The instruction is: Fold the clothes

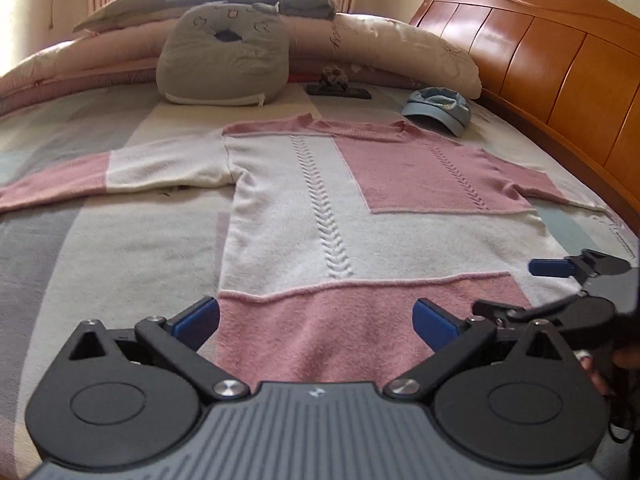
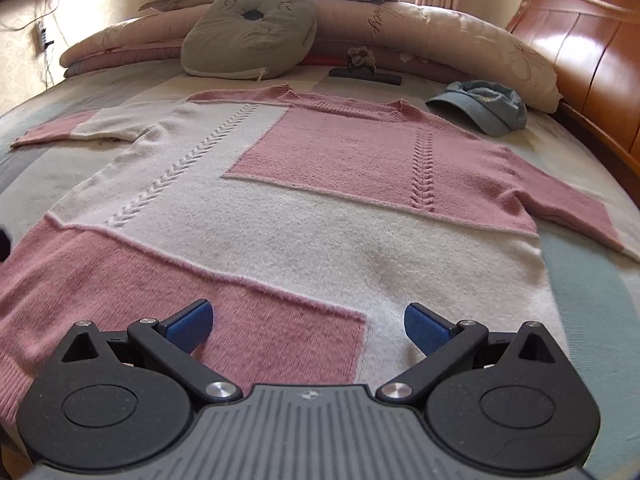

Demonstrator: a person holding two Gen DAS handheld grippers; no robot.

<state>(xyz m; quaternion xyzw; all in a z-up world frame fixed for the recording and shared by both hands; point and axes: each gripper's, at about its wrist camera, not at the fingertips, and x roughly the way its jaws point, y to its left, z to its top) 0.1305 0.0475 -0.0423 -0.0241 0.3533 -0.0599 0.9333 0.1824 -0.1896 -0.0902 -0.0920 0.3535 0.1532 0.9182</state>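
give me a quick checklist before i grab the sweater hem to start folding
1. Sweater spread flat, sleeves out: ok.
2. Left gripper open over the pink hem band: ok.
3. Right gripper open near the hem: ok.
4. Nothing held in either gripper: ok.
5. Fold path clear: the blue cap lies beside the right shoulder, apart from the sweater; the grey cushion sits beyond the collar: ok.
6. Hem edge itself visible for the pinch: cannot tell, it is hidden under the gripper bodies.
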